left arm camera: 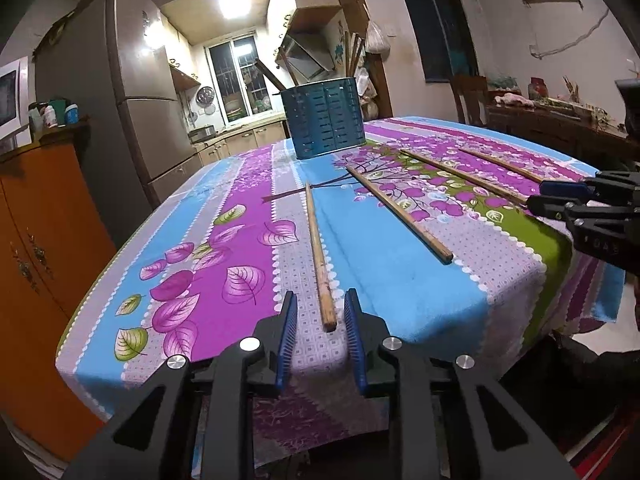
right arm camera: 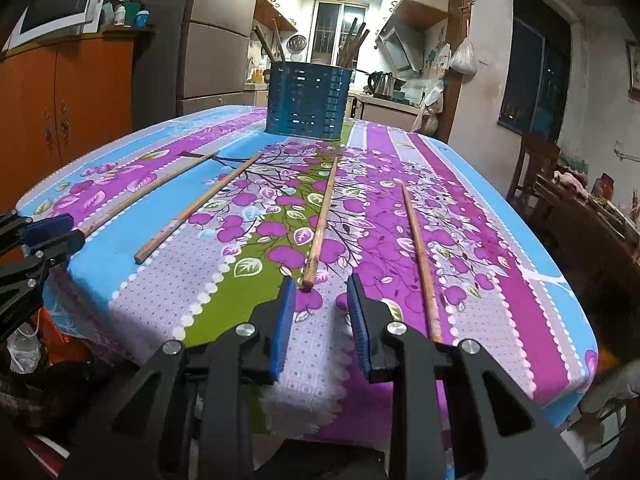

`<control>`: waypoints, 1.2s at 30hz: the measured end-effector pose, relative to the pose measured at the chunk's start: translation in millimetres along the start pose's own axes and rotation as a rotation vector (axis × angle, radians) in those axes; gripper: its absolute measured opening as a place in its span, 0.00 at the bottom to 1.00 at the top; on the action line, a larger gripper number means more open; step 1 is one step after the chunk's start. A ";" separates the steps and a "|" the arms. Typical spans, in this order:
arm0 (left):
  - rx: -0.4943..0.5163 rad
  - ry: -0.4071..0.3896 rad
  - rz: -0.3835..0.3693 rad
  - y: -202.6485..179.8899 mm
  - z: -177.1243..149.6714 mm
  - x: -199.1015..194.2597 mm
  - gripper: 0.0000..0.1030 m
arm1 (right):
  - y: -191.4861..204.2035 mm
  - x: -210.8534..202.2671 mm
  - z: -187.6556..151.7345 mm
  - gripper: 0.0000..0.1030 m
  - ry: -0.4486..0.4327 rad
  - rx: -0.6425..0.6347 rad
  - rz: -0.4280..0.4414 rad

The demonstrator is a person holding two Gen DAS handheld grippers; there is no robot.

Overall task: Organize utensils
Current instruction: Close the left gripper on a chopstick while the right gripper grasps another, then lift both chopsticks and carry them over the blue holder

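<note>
Several wooden chopsticks lie on the floral tablecloth (left arm camera: 240,240). My left gripper (left arm camera: 321,300) is open, and the near end of the leftmost chopstick (left arm camera: 318,256) lies between its blue pads. My right gripper (right arm camera: 321,286) is open, just short of the near end of the third chopstick (right arm camera: 322,216). Another chopstick (right arm camera: 420,256) lies to its right and one (right arm camera: 192,210) to its left. A blue slotted utensil holder (left arm camera: 324,118) stands at the far side with several chopsticks upright in it; it also shows in the right wrist view (right arm camera: 306,98).
An orange cabinet (left arm camera: 36,264) and a fridge (left arm camera: 120,100) stand left of the table. A wooden chair (right arm camera: 532,168) and a cluttered side table (right arm camera: 592,208) stand to the right. The table's near edge drops off just below both grippers.
</note>
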State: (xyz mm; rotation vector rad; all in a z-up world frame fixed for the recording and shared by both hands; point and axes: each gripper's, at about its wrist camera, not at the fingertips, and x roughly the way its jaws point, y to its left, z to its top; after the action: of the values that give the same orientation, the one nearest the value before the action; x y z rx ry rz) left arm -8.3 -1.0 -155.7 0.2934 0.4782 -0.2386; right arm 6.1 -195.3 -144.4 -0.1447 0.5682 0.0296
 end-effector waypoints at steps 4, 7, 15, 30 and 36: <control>0.004 -0.011 0.008 -1.4 -0.7 -0.4 0.25 | 4.1 6.5 2.3 0.16 -0.005 -0.013 -0.003; 0.004 -0.015 0.009 -1.1 -0.8 0.4 0.25 | 5.3 9.9 4.3 0.08 -0.005 -0.011 0.003; -0.011 -0.024 -0.022 -2.5 -3.4 0.4 0.13 | -2.4 10.1 1.3 0.08 -0.013 0.072 0.028; -0.028 -0.029 -0.023 -0.6 -4.0 0.2 0.08 | -12.9 5.7 -2.0 0.05 -0.037 0.151 0.062; -0.021 -0.060 -0.010 5.2 0.9 -9.0 0.08 | -16.0 -12.3 2.8 0.05 -0.075 0.109 0.025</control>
State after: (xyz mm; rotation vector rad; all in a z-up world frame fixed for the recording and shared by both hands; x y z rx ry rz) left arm -14.2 4.9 -149.4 0.2627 0.4229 -0.2515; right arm -1.6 -210.6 -133.4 -0.0299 0.4958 0.0279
